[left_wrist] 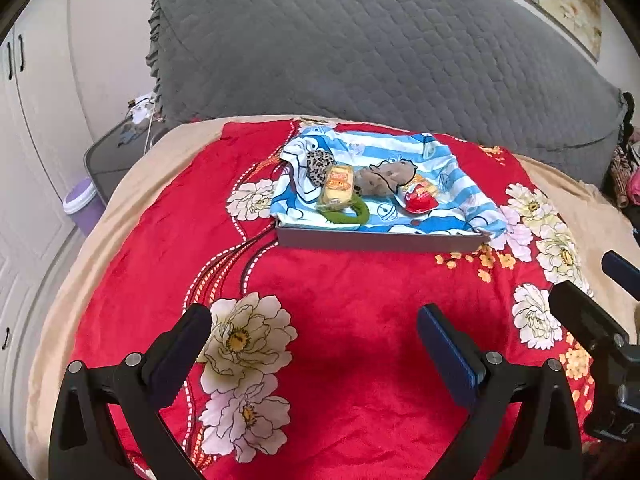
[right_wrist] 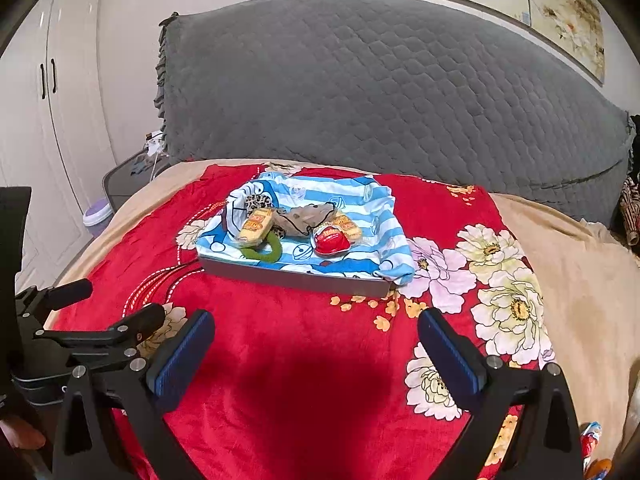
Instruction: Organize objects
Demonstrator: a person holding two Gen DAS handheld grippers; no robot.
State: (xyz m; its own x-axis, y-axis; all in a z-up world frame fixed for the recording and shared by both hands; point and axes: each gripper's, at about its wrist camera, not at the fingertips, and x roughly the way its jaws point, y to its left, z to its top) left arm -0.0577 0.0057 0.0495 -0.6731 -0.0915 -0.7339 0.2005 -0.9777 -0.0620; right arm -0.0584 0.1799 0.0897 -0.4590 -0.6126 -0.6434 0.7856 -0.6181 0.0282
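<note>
Both claws, left (left_wrist: 314,334) and right (right_wrist: 316,338), hang with fingers apart, holding nothing. Ahead lies the tray (right_wrist: 296,278), cloth-lined (right_wrist: 360,204), crowded with snacks (right_wrist: 256,226), a green ring (right_wrist: 266,250) and a red pack (right_wrist: 330,240). A grab could snag cloth. Nothing blocks the blanket (right_wrist: 280,340) between.

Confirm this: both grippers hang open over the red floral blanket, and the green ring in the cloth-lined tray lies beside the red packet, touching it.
One thing is wrong: the green ring lies against the yellow packet, apart from the red packet. The right wrist view shows striped cloth between them. Both the left gripper and right gripper are open over the blanket.
</note>
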